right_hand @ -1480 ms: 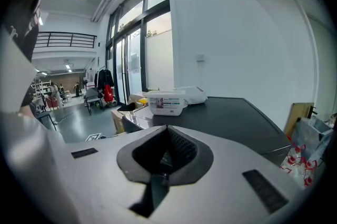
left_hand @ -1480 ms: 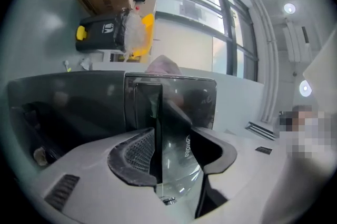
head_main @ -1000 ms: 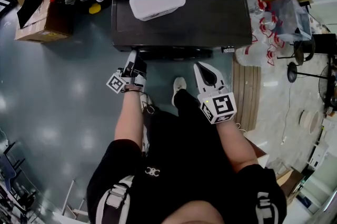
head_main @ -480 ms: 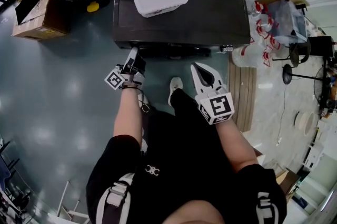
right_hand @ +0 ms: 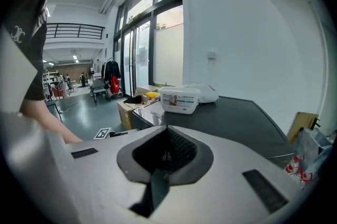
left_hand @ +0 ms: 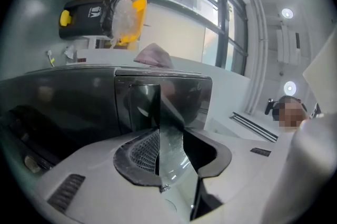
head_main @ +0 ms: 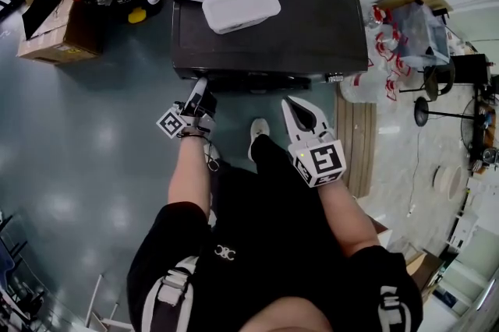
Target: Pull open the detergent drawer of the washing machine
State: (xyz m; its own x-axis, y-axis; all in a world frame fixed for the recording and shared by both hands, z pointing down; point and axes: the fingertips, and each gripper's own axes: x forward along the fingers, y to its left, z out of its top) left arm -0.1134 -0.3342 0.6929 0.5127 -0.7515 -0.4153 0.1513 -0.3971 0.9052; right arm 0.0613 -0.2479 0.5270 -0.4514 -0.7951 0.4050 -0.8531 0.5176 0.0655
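The left gripper point(head_main: 200, 86) tilts up against the front of the dark glossy washing machine point(head_main: 312, 19). Its jaws have just been closing and now grasp the lower lip of the dark glossy detergent drawer point(left_hand: 192, 97). The drawer panel sits just ahead of those jaws, its long axis level across the machine's front, its face towards the person. The right gripper point(head_main: 290, 104) hangs apart from the machine, jaws clenched on nothing. Beyond them, a white lidded plastic tub point(head_main: 240, 7) rests on the machine's top.
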